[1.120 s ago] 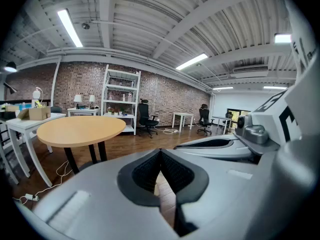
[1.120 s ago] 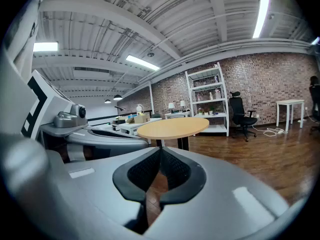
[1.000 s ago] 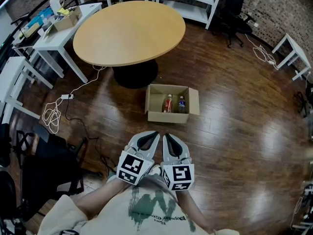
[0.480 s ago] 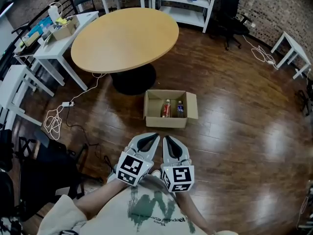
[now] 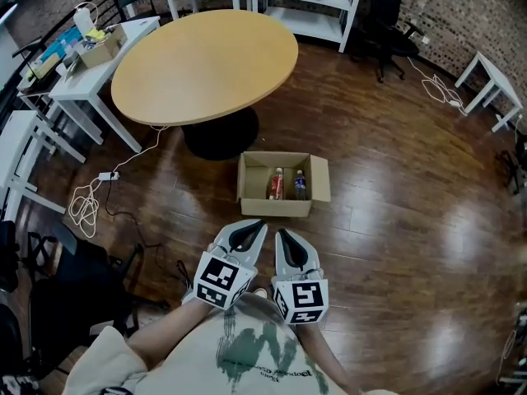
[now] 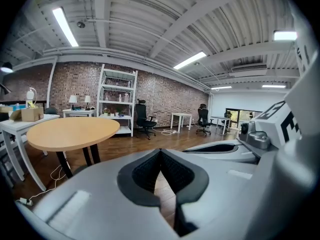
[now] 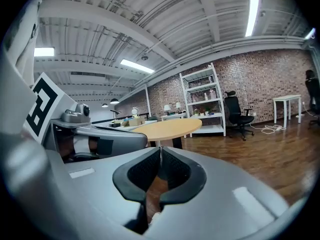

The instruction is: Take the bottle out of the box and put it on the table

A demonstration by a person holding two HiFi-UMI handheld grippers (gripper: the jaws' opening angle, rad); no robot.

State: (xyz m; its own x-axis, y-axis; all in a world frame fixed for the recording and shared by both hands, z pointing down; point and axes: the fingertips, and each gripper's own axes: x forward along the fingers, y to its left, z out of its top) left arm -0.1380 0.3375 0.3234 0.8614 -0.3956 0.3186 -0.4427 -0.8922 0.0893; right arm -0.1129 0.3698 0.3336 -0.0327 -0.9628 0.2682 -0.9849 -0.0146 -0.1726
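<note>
An open cardboard box (image 5: 282,206) sits on the dark wood floor just in front of the round wooden table (image 5: 204,62). Two bottles lie inside it: one with a red label (image 5: 275,184) and one with a blue label (image 5: 300,185). My left gripper (image 5: 257,223) and right gripper (image 5: 278,231) are held side by side near my chest, short of the box. Both have their jaws shut with nothing between them. In the left gripper view the table (image 6: 70,132) stands ahead on the left; in the right gripper view the table (image 7: 167,127) is straight ahead. The box is hidden behind the jaws in both gripper views.
A white desk (image 5: 90,60) with a small carton stands left of the table. A power strip and cable (image 5: 97,189) lie on the floor at the left. White shelving (image 5: 309,2) and a black office chair (image 5: 389,23) are at the back; a dark chair (image 5: 78,286) is at my left.
The table and box have slid leftward and nearer in the head view as I step toward them. Both grippers keep their pose, side by side and shut.
</note>
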